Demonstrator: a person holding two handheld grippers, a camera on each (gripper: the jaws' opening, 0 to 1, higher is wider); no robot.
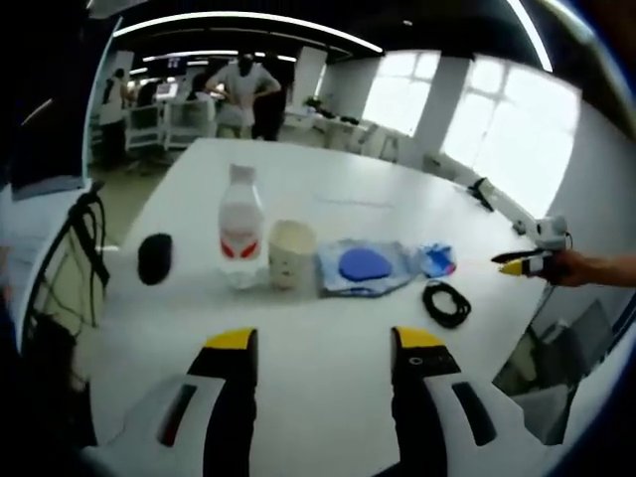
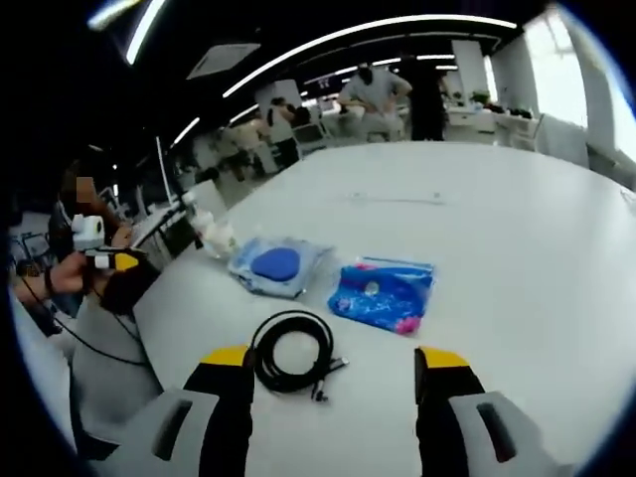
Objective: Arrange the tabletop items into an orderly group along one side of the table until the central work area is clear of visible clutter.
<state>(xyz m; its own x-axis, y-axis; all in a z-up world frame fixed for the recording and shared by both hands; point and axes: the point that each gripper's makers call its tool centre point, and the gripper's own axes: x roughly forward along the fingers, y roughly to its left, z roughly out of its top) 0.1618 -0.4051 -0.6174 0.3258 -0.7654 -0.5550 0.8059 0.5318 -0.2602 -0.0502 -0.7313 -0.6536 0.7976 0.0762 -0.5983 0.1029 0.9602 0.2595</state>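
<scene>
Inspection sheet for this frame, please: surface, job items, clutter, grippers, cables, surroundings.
Surface: white table, far part bare.
Job's things: black object, bottle, cup, clear bag with blue disc, blue packet, in a row.
Clutter: nothing seen beyond those.
Grippers: left gripper and right gripper open, empty.
Cables: coiled black cable between right gripper's jaws.
Surroundings: open office, people standing beyond the table.

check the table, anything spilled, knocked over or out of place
Nothing spilled or tipped: the bottle and cup stand upright. The coiled black cable lies apart from the row, nearer the right claw.
</scene>
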